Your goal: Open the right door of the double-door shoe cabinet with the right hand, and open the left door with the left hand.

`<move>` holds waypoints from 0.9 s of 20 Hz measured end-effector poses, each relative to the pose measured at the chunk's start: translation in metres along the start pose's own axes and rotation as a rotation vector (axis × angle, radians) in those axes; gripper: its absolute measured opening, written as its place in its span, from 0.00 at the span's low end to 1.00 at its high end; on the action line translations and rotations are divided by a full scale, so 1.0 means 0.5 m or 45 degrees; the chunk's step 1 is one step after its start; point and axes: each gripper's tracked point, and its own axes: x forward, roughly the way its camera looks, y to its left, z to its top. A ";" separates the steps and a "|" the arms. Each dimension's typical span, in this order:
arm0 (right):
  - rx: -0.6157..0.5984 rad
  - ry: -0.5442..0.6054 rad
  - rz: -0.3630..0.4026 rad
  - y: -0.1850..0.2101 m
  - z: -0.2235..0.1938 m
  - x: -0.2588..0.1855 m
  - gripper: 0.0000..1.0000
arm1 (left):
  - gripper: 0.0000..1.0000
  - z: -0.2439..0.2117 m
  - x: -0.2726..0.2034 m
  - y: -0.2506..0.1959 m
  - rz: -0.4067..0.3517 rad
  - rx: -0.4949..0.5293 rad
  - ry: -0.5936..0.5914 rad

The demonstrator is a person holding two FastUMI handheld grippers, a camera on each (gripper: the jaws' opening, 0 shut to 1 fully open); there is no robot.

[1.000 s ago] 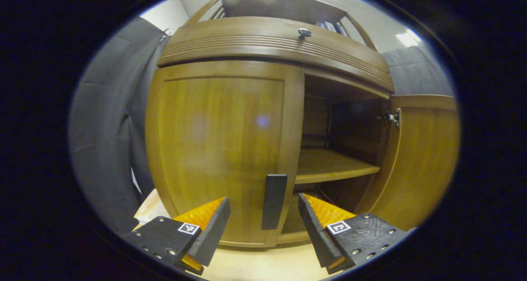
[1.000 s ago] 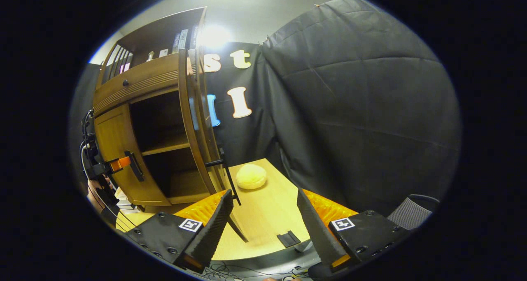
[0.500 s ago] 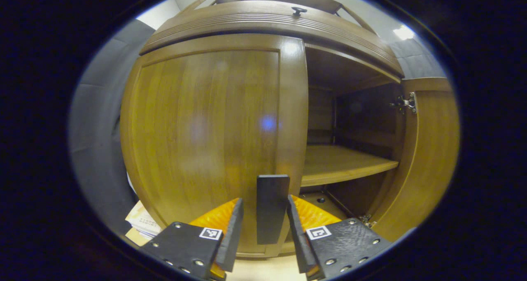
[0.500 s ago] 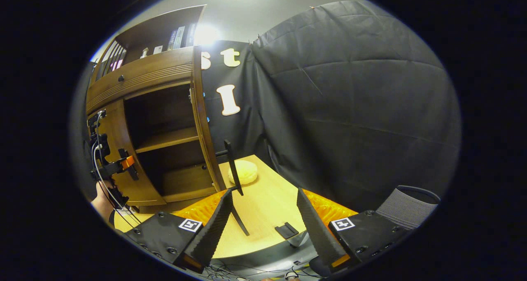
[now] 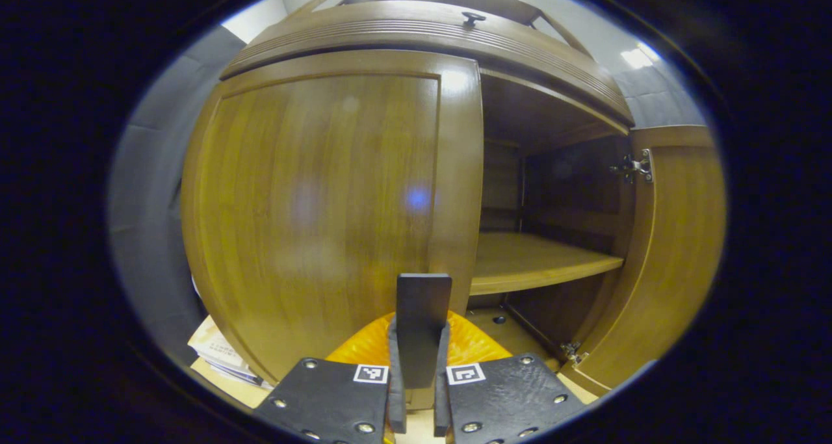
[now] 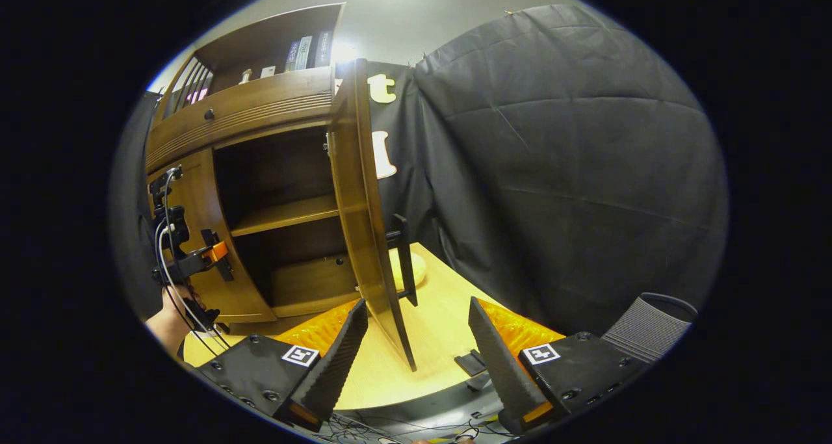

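Observation:
The brown wooden shoe cabinet (image 5: 422, 38) fills the left gripper view. Its left door (image 5: 312, 216) stands closed, and my left gripper (image 5: 416, 392) is shut on that door's black vertical handle (image 5: 421, 320). The right door (image 5: 676, 249) is swung wide open, baring a shelf (image 5: 533, 262). In the right gripper view the right door (image 6: 364, 216) stands edge-on with its black handle (image 6: 403, 259) facing away. My right gripper (image 6: 416, 346) hangs open in front of it, apart from the door. The left gripper (image 6: 211, 255) shows far off at the left door, held by a hand (image 6: 170, 314).
A pale round bun-like object (image 6: 416, 268) lies on the light wooden table (image 6: 442, 327) behind the right door. Papers (image 5: 218, 353) lie by the cabinet's left foot. A grey ribbed bin (image 6: 650, 327) stands at the right. Black cloth walls the booth.
My left gripper closed in on the left door's handle and shut on it. The right gripper view shifted, so the open right door now stands nearer its centre.

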 end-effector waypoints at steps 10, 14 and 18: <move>0.034 -0.052 0.046 0.043 -0.001 -0.002 0.92 | 0.20 0.017 -0.018 -0.012 -0.076 -0.026 0.013; 0.038 -0.063 0.083 0.065 -0.006 0.003 0.93 | 0.20 0.049 -0.038 -0.013 -0.110 -0.040 -0.014; 0.025 -0.062 0.154 0.104 -0.010 0.017 0.93 | 0.20 0.082 -0.064 -0.014 -0.132 -0.040 -0.021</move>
